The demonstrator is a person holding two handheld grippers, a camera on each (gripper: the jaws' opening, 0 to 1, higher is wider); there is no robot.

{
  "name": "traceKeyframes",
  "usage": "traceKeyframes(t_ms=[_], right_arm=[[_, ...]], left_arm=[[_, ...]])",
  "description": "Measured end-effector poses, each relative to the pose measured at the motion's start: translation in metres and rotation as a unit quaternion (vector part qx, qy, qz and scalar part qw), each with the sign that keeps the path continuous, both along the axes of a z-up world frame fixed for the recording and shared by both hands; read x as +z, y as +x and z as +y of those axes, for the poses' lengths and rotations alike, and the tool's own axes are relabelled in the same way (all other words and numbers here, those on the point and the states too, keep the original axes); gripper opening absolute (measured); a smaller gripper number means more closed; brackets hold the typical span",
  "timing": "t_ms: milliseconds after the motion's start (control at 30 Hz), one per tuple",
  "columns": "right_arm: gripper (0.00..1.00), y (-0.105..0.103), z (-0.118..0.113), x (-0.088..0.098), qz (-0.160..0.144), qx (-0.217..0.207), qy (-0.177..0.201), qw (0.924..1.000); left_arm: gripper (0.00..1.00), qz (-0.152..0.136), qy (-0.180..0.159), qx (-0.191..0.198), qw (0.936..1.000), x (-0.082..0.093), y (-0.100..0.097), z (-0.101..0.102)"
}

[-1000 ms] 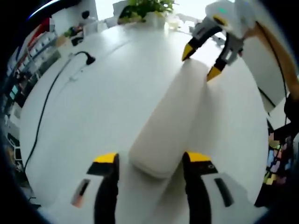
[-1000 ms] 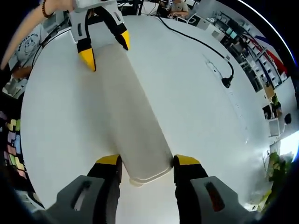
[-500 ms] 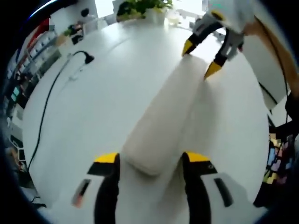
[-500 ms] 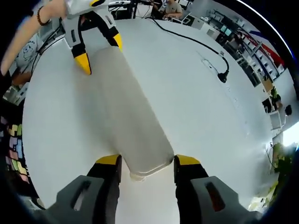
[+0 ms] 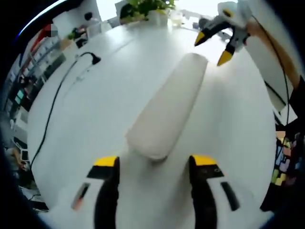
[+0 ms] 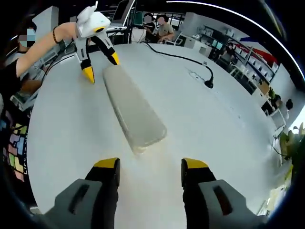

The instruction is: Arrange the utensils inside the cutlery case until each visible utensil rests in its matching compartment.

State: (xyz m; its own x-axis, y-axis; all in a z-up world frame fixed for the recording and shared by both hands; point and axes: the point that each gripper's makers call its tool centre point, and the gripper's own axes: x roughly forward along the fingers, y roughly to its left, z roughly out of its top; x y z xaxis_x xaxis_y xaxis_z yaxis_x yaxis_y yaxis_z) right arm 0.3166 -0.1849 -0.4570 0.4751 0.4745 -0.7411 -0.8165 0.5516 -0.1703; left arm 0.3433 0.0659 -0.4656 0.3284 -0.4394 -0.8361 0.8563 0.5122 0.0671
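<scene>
Now both spread grippers, left gripper [image 5: 153,162] and right gripper [image 6: 150,164], sit clear of the closed cutlery case's [image 5: 167,109] ends.

office: shelving [image 6: 248,62], seated people [image 6: 159,31], potted plant [image 5: 147,7], round table [image 6: 214,124].

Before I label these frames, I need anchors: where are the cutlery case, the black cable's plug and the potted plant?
cutlery case [image 6: 133,110]: right gripper view, middle of its closed lid.
black cable's plug [image 6: 208,85]: right gripper view, plug end on the table.
potted plant [image 5: 151,7]: left gripper view, its leaves.

Round white table [image 6: 228,143], shelving [image 6: 252,62], bright window [image 5: 107,7].
</scene>
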Motion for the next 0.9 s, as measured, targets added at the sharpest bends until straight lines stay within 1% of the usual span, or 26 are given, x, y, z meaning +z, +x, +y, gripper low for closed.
traceKeyframes(t_ms=[33, 67, 100, 133, 167, 200, 267, 300, 333, 367, 400, 433, 467, 500, 533, 567, 600, 633, 667, 700, 733, 767, 800, 833, 867, 900], right_arm=[[0.55, -0.001, 0.002, 0.001, -0.009, -0.005, 0.020, 0.9997], [0.55, -0.002, 0.003, 0.005, -0.030, -0.008, 0.043, 0.9986], [0.54, 0.000, 0.002, 0.011, -0.069, -0.003, 0.035, 0.9970], [0.55, 0.001, 0.003, 0.018, -0.116, 0.013, 0.023, 0.9929], [0.56, -0.002, 0.006, 0.023, -0.145, 0.026, 0.020, 0.9889], [0.56, -0.007, 0.009, 0.028, -0.157, 0.031, 0.032, 0.9866], [0.55, -0.016, 0.016, 0.036, -0.166, 0.019, 0.072, 0.9834], [0.55, -0.017, 0.017, 0.040, -0.173, 0.009, 0.088, 0.9809], [0.55, -0.019, 0.019, 0.044, -0.185, -0.004, 0.104, 0.9772], [0.55, -0.020, 0.019, 0.047, -0.196, -0.018, 0.117, 0.9735], [0.55, -0.023, 0.020, 0.046, -0.206, -0.022, 0.119, 0.9709], [0.56, -0.025, 0.022, 0.047, -0.221, -0.027, 0.128, 0.9664], [0.56, -0.029, 0.024, 0.045, -0.227, -0.034, 0.139, 0.9633], [0.56, -0.033, 0.027, 0.045, -0.234, -0.046, 0.167, 0.9567], [0.56, -0.036, 0.029, 0.045, -0.226, -0.065, 0.196, 0.9519], [0.55, -0.038, 0.028, 0.043, -0.214, -0.082, 0.213, 0.9498], [0.55, -0.043, 0.027, 0.041, -0.202, -0.097, 0.216, 0.9504], [0.54, -0.045, 0.023, 0.043, -0.205, -0.110, 0.210, 0.9497], [0.54, -0.048, 0.022, 0.049, -0.220, -0.112, 0.213, 0.9452], [0.54, -0.051, 0.021, 0.056, -0.226, -0.121, 0.229, 0.9392], [0.54, -0.056, 0.021, 0.060, -0.217, -0.129, 0.245, 0.9359], [0.54, -0.060, 0.020, 0.063, -0.215, -0.134, 0.251, 0.9343], [0.54, -0.062, 0.019, 0.064, -0.217, -0.134, 0.247, 0.9348], [0.54, -0.065, 0.014, 0.065, -0.223, -0.144, 0.233, 0.9356], [0.55, -0.067, 0.009, 0.065, -0.231, -0.152, 0.215, 0.9367], [0.56, -0.069, 0.006, 0.069, -0.244, -0.153, 0.206, 0.9351]], left_arm=[[0.64, -0.004, -0.012, 0.007, 0.9999, 0.001, 0.000, 0.000], [0.65, -0.012, -0.027, 0.014, 0.9994, 0.003, -0.002, 0.000], [0.67, -0.028, -0.042, 0.029, 0.9983, 0.006, 0.001, 0.001], [0.68, -0.045, -0.055, 0.052, 0.9961, 0.011, 0.007, 0.005], [0.68, -0.060, -0.068, 0.058, 0.9942, 0.015, 0.010, 0.006], [0.68, -0.073, -0.084, 0.065, 0.9916, 0.018, 0.009, 0.004], [0.68, -0.085, -0.115, 0.083, 0.9862, 0.023, 0.006, 0.001], [0.68, -0.093, -0.121, 0.096, 0.9836, 0.025, 0.003, 0.003], [0.69, -0.108, -0.125, 0.113, 0.9797, 0.029, 0.001, 0.004], [0.72, -0.125, -0.146, 0.121, 0.9738, 0.036, -0.003, 0.000], [0.77, -0.137, -0.166, 0.115, 0.9697, 0.042, -0.006, -0.006], [0.79, -0.148, -0.196, 0.111, 0.9631, 0.049, -0.013, -0.013], [0.79, -0.149, -0.218, 0.116, 0.9576, 0.053, -0.018, -0.015], [0.79, -0.148, -0.233, 0.121, 0.9534, 0.055, -0.025, -0.017], [0.78, -0.153, -0.248, 0.128, 0.9480, 0.057, -0.029, -0.017], [0.77, -0.156, -0.263, 0.135, 0.9425, 0.058, -0.036, -0.016], [0.77, -0.149, -0.290, 0.139, 0.9349, 0.062, -0.049, -0.019], [0.77, -0.147, -0.313, 0.133, 0.9287, 0.067, -0.058, -0.022], [0.77, -0.148, -0.328, 0.132, 0.9236, 0.071, -0.065, -0.022], [0.77, -0.160, -0.335, 0.135, 0.9186, 0.076, -0.069, -0.019], [0.78, -0.174, -0.337, 0.137, 0.9150, 0.080, -0.073, -0.016], [0.78, -0.187, -0.336, 0.142, 0.9122, 0.082, -0.076, -0.011], [0.79, -0.200, -0.332, 0.144, 0.9103, 0.084, -0.080, -0.008], [0.78, -0.211, -0.331, 0.145, 0.9081, 0.086, -0.083, -0.004], [0.76, -0.221, -0.326, 0.143, 0.9079, 0.088, -0.084, -0.001], [0.72, -0.220, -0.321, 0.152, 0.9088, 0.089, -0.084, 0.002]])
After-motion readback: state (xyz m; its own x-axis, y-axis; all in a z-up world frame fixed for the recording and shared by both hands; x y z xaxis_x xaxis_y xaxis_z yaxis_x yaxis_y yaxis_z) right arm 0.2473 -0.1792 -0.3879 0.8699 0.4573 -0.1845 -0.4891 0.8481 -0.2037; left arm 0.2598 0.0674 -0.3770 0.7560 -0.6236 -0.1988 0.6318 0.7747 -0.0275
